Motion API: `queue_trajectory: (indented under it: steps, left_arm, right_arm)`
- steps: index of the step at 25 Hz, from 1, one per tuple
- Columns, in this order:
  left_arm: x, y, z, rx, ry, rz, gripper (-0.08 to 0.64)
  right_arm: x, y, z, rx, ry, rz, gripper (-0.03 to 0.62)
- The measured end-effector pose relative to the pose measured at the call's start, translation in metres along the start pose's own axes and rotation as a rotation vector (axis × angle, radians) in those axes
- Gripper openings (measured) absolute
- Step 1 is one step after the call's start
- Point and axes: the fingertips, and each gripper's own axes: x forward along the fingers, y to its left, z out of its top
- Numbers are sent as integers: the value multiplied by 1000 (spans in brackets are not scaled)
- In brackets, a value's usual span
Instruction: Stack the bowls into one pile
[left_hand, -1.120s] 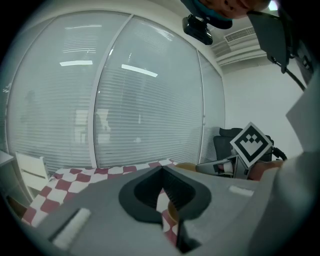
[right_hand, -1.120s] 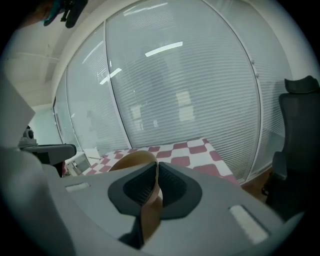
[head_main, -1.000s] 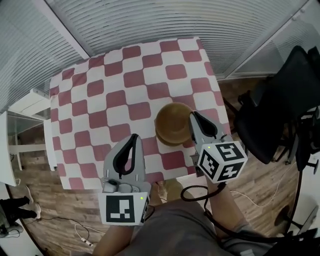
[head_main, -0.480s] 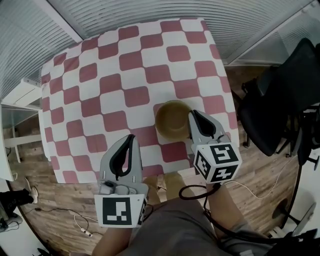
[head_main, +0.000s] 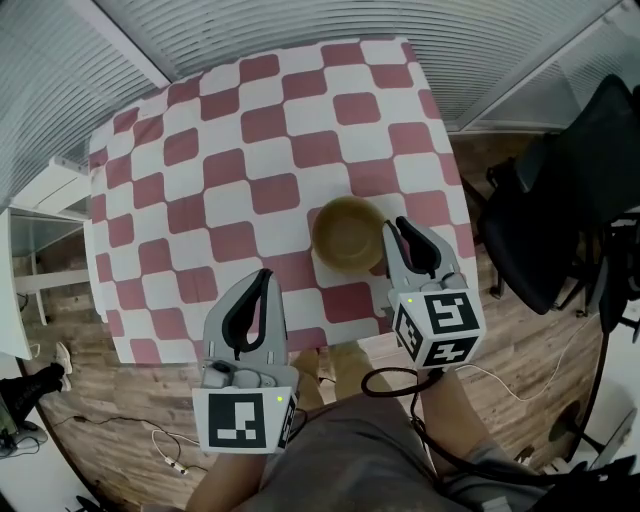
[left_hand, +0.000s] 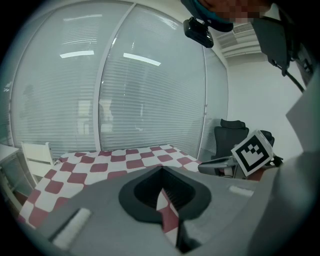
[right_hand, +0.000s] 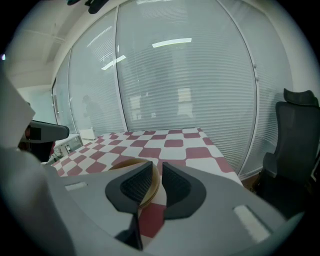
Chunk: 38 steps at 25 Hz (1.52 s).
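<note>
A single olive-brown pile of bowls (head_main: 345, 235) rests on the red-and-white checked tablecloth (head_main: 250, 130), near the table's right front corner. My right gripper (head_main: 396, 226) sits at the pile's right rim. In the right gripper view the jaws (right_hand: 157, 164) stand almost together, with the bowl (right_hand: 131, 162) rim in the narrow gap: one jaw over the bowl, the other outside. My left gripper (head_main: 262, 275) hovers over the table's front edge, left of the pile. It is shut with nothing in it, its jaw tips meeting (left_hand: 163, 167).
A black office chair (head_main: 560, 200) stands close to the table's right side. A white shelf (head_main: 45, 195) is off the left edge. Slatted blinds run behind the table, and cables lie on the wooden floor (head_main: 130, 440) in front.
The head view has shifted slightly. The bowl pile stays on the same squares, the right gripper stays at its right rim, and the left gripper holds its place.
</note>
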Motion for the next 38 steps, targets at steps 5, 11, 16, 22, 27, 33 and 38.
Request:
queue_trajectory:
  steps: [5, 11, 16, 22, 27, 33, 38]
  left_arm:
    - [-19, 2, 30, 31, -54, 8, 0]
    - [-40, 18, 87, 88, -193, 42, 0]
    - [-66, 24, 121, 124, -276, 52, 0]
    - [-92, 45, 162, 150, -399, 117, 0]
    - [-102, 48, 169, 150, -426, 133, 0]
    - [-106, 44, 172, 168, -451, 119, 0]
    - [-110, 43, 172, 175, -456, 107, 0]
  right_arm:
    - [-22, 12, 40, -3, -81, 10, 78]
    - [-48, 48, 121, -69, -271, 65, 46]
    - [-79, 101, 168, -123, -386, 151, 28]
    - [-103, 150, 196, -211, -469, 221, 26]
    - [-111, 162, 205, -249, -479, 233, 26]
    - [-115, 168, 204, -260, -488, 245, 26]
    - [-116, 171, 202, -263, -488, 231, 25]
